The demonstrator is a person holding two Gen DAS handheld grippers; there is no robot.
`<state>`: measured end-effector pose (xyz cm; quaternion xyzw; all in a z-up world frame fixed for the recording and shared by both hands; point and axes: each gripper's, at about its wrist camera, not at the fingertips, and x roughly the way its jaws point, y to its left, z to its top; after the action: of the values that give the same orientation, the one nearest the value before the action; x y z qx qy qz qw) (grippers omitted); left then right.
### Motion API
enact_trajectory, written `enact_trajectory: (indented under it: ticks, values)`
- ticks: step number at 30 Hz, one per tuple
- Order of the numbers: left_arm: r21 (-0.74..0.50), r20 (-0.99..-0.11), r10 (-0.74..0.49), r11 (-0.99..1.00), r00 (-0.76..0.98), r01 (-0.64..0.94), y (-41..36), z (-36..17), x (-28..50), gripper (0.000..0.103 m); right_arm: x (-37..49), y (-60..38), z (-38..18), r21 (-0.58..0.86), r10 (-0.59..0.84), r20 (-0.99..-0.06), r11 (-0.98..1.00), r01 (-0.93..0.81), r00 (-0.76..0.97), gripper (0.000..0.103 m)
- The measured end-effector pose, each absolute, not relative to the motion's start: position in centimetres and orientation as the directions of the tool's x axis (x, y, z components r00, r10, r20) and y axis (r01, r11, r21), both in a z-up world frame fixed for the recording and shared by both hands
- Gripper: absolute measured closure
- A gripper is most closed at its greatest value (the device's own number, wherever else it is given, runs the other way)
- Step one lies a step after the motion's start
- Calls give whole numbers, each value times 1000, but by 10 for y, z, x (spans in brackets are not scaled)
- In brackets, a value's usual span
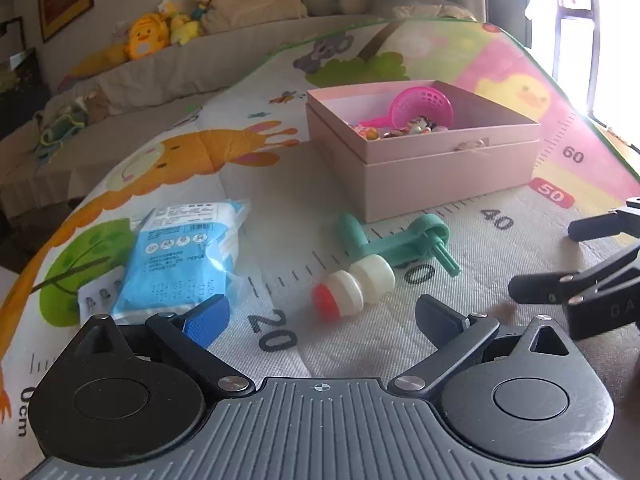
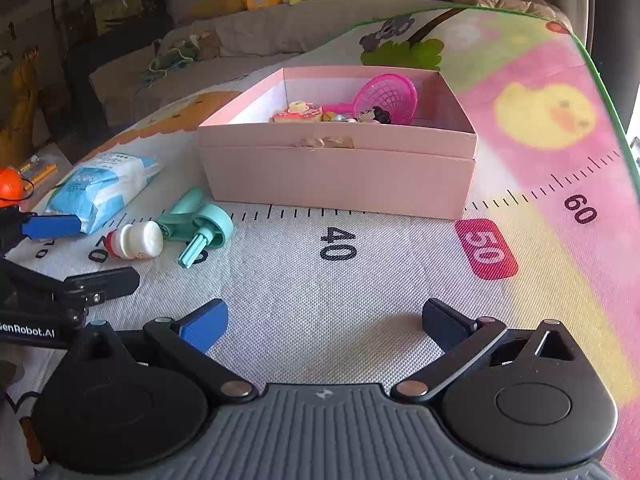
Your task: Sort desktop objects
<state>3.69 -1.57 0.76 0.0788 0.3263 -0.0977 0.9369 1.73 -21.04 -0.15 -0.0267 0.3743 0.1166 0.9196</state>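
Step in hand: sorting partly done, by my reading. Several small toys and a pink plastic net scoop (image 2: 390, 96) already lie inside the open pink cardboard box (image 2: 340, 176); three loose things wait on the mat.
Loose items: blue-and-white plastic wipes packet (image 1: 180, 256) at near left; white stubby plastic bottle with a red cap (image 1: 354, 286) lying on its side; teal plastic toy with a roller and peg (image 1: 404, 240) touching the bottle's far side. All sit near and left of the box, on the printed foam play mat (image 2: 340, 300).
Left gripper (image 1: 322, 320): jaws spread wide, holding nothing. Blue fingertip (image 1: 208, 320) just beside the near corner of the wipes packet; contact cannot be told. The bottle lies just beyond the gap.
Right gripper (image 2: 324, 324): jaws spread wide, empty, over bare mat near the printed 40, touching nothing.
Next move, as a judgement: the left gripper is best placed for the bottle. It calls for easing forward until the fingers straddle the bottle body, closing, then carrying it far-right over the box rim.
Risk: the round bottle may roll; the teal toy against it may get nudged.
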Motion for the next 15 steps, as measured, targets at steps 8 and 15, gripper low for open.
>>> enact_trajectory:
  ticks: [8, 15]
  values:
    - [96, -630, -82, 978, 772, 183, -29, 6, 53, 1, 15, -207, -3, 14, 169, -696, 975, -222, 698, 0]
    - [167, -628, 27, 981, 778, 100, 9, 1, 34, 1, 12, -188, 9, -36, 262, -698, 917, -398, 667, 0]
